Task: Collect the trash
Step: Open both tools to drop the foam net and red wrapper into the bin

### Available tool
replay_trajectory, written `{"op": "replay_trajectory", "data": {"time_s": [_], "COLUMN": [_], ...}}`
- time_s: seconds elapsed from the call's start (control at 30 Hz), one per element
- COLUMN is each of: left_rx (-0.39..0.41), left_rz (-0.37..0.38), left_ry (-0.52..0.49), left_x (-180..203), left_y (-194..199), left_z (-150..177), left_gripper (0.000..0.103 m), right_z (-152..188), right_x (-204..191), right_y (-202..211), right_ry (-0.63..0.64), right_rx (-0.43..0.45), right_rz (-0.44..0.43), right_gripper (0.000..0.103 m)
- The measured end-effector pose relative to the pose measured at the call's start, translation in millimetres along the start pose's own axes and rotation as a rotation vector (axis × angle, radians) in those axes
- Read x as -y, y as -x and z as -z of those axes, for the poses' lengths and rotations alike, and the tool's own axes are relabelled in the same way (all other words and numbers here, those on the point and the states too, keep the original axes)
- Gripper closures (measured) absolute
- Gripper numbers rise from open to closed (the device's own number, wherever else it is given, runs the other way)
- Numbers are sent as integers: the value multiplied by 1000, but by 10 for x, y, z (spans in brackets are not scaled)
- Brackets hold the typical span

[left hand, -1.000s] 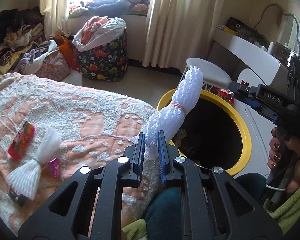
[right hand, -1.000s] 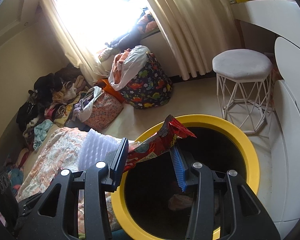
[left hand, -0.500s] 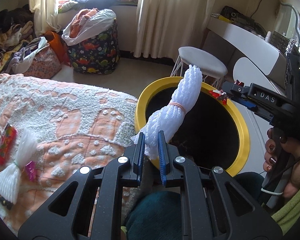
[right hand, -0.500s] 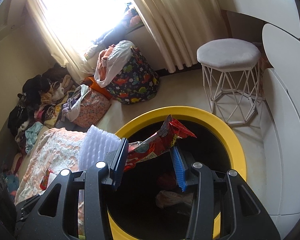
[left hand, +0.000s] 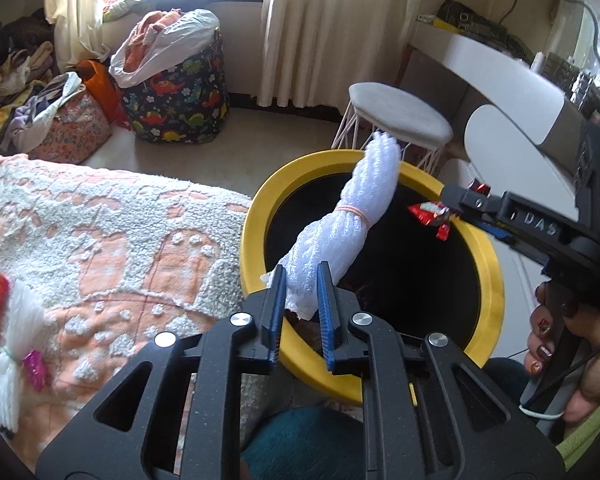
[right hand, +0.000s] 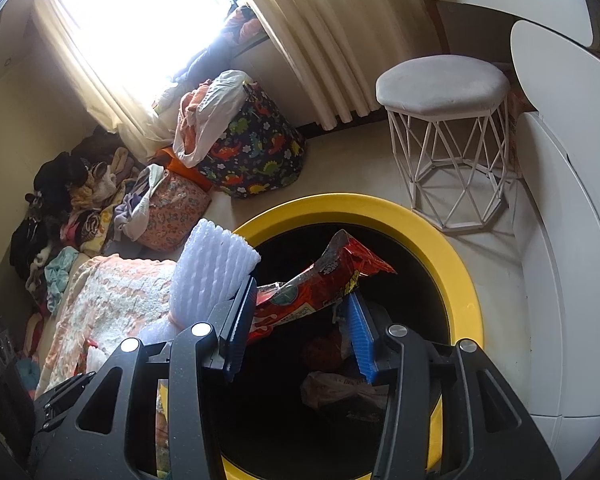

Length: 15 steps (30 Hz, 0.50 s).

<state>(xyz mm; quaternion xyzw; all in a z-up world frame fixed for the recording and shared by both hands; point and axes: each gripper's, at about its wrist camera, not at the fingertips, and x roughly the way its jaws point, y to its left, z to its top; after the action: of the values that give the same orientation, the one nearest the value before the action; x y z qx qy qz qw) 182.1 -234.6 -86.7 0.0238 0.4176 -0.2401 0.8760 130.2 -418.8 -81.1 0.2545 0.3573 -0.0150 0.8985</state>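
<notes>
Left gripper (left hand: 301, 308) jaws clamp foam net (left hand: 340, 232); right gripper (right hand: 300, 330) jaws pinch red wrapper (right hand: 312, 286) — both over yellow bin (left hand: 488, 264).

We're in a lived-in bedroom: near left, a bed with a peach-and-white tufted blanket (left hand: 100, 240); far left, clothes heaped by the wall (right hand: 60, 200); a dinosaur-print laundry bag (left hand: 176, 100) under the cream curtains (left hand: 332, 28); and on the right, a white wire-legged stool (right hand: 444, 80) beside a white desk (left hand: 500, 76).

both grippers, left (left hand: 302, 304) and right (right hand: 296, 330), level, fingers clamped on loads.
</notes>
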Motion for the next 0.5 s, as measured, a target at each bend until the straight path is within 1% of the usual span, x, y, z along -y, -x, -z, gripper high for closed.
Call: {"op": "replay_trajectory", "data": {"time_s": [0.03, 0.07, 0.1, 0.13, 0.17, 0.23, 0.3, 0.37, 0.4, 0.47, 0.5], "left_rx": [11, 18, 24, 28, 33, 47, 60, 81, 93, 121, 134], "left_rz": [7, 11, 17, 19, 21, 29, 34, 30, 30, 27, 24], "left_ry": [1, 3, 11, 18, 24, 44, 59, 75, 85, 105, 113], "left_x": [-6, -15, -33, -45, -59, -92, -114, -147, -168, -222, -247], "left_y": [19, 33, 46, 57, 69, 102, 140, 200, 232, 312, 350], "left_z": [7, 15, 22, 25, 31, 36, 47, 62, 69, 75, 78], "left_gripper": [90, 85, 83, 79, 71, 58, 52, 34, 30, 16, 14], "right_z": [4, 5, 5, 5, 5, 5, 4, 1, 0, 3, 6], "right_x": [4, 9, 17, 31, 33, 28, 10, -6, -15, -67, -89], "right_y": [-1, -3, -1, -1, -2, 1, -4, -3, 2, 12, 16], "right_ry": [-3, -9, -15, -21, -26, -26, -23, -18, -13, 1, 8], "right_rx": [-1, 0, 1, 3, 3, 5, 5, 8, 10, 14, 17], "right_rz": [1, 2, 3, 3, 4, 11, 16, 20, 21, 21, 18], "right_gripper": [58, 54, 52, 48, 45, 44, 41, 39, 39, 39, 39]}}
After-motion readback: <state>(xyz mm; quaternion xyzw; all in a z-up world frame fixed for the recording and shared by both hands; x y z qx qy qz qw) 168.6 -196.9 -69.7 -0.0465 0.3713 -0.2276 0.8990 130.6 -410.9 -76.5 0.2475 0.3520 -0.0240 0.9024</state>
